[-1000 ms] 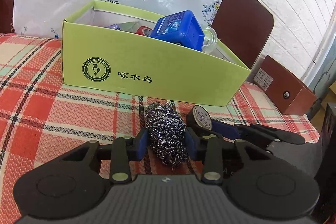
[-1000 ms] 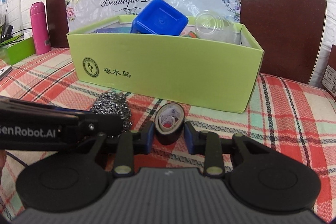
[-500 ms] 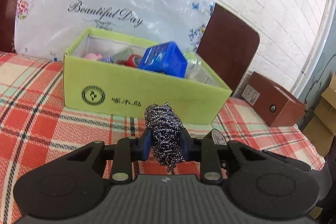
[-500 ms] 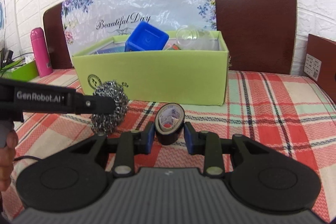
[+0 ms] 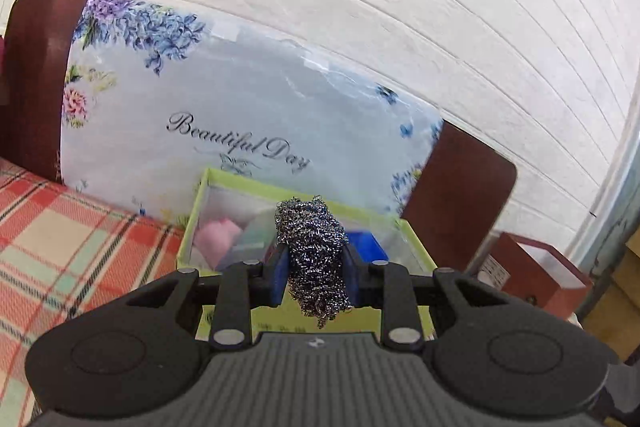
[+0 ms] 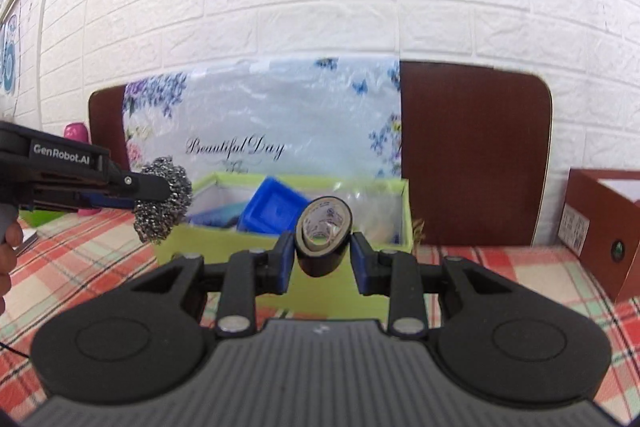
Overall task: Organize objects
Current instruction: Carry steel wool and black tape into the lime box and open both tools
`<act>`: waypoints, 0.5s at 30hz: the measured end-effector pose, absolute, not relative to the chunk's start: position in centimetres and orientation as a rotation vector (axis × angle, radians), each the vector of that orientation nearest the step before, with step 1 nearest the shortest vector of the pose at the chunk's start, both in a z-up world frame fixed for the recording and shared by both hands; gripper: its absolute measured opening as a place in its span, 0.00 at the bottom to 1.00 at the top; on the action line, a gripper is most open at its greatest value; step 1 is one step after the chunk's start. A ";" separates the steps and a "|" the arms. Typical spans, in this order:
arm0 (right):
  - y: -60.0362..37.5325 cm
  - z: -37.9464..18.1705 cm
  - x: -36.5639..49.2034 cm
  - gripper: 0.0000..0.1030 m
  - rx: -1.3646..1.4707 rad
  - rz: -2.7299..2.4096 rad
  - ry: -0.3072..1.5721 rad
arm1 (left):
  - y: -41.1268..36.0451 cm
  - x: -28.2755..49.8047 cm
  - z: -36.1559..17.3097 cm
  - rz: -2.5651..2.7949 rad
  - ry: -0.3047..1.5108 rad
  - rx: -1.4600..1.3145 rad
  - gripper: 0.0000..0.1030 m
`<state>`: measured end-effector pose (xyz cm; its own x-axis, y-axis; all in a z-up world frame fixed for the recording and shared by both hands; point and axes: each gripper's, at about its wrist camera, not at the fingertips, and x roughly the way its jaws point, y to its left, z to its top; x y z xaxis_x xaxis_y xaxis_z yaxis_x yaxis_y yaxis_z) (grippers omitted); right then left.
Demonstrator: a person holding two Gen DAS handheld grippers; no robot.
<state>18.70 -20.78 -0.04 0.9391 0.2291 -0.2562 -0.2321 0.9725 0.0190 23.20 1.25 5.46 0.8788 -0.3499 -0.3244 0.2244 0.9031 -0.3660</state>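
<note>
1. Scourer (image 5: 316, 259), a wad of steel wool, sits squeezed between my left gripper's (image 5: 316, 277) blue pads (image 5: 280, 279), jaws narrowed around it.
2. Black tape roll (image 6: 323, 237) is pinched upright in my right gripper (image 6: 323, 263), jaws narrowed onto its sides.
3. A second ago both things lay on the checked cloth (image 6: 500, 267) in front of the box; now both hang in the air at the height of its rim.
4. Green box (image 6: 288, 275) lies just ahead of and below both tools, holding a blue tub (image 6: 276, 213) and a pink thing (image 5: 218, 237).
5. Both pickups look done; I judge carrying forward over the opening and letting go comes next.
</note>
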 end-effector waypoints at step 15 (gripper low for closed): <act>-19.1 -2.3 25.3 0.74 -0.112 0.161 0.226 | 0.9 28.3 3.8 -0.246 0.369 -0.340 0.75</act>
<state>25.32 -19.06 -2.31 0.9617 0.1462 -0.2318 -0.1713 0.9809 -0.0923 28.30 0.90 3.76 0.9044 -0.2940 -0.3092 0.1721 0.9145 -0.3663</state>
